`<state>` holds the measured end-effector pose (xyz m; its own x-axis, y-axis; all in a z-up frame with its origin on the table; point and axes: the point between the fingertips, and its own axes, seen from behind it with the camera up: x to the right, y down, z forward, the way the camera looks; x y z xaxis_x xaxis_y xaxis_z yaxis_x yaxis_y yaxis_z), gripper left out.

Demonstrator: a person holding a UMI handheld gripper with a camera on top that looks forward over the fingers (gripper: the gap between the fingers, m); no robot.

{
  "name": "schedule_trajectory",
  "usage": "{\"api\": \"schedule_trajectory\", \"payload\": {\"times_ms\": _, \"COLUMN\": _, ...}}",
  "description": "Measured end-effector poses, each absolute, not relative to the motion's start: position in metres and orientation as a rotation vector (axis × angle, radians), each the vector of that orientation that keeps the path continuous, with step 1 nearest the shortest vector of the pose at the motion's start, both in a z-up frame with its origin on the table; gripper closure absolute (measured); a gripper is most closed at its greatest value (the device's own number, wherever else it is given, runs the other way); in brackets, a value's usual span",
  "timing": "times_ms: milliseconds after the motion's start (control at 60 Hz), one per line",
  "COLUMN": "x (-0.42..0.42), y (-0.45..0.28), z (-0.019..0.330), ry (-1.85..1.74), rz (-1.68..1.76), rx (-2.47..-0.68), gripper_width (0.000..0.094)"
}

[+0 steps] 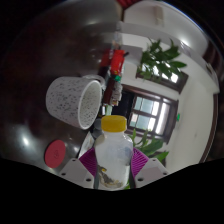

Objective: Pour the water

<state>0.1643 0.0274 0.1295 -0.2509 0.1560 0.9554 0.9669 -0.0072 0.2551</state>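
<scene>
A dark, glossy tabletop (50, 75) spreads beyond the fingers; behind it stand a leafy potted plant (160, 60) and a dark-framed window (150, 108); the gripper (113, 168) pinches a yellow-capped plastic bottle (113, 155) between its purple pads (88, 163), both pressing its sides; a speckled grey cup (74, 100) lies tipped just ahead; a red round object (54, 153) sits beside the left finger; the bottle's base is cut off, and the red-and-green clutter (117, 65) beyond the cup is unclear.

A clear bottle (114, 157) with a yellow cap stands upright between the fingers; a speckled white cup (72, 101) lies tipped beyond them.
</scene>
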Motion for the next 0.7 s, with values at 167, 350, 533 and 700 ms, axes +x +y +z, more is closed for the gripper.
{"api": "schedule_trajectory", "payload": {"times_ms": 167, "x": 0.151, "y": 0.034, "z": 0.134, "ry": -1.651, "rz": -1.542, "rx": -0.999, "gripper_width": 0.0527}}
{"api": "schedule_trajectory", "payload": {"times_ms": 350, "x": 0.145, "y": 0.038, "z": 0.132, "ry": -1.685, "rz": -1.577, "rx": -0.952, "gripper_width": 0.0505}}
{"api": "schedule_trajectory", "payload": {"times_ms": 533, "x": 0.152, "y": 0.032, "z": 0.142, "ry": -1.525, "rz": -1.392, "rx": -1.132, "gripper_width": 0.0504}}
{"api": "schedule_trajectory", "payload": {"times_ms": 700, "x": 0.17, "y": 0.024, "z": 0.149, "ry": -1.138, "rz": -0.944, "rx": -1.512, "gripper_width": 0.0505}}
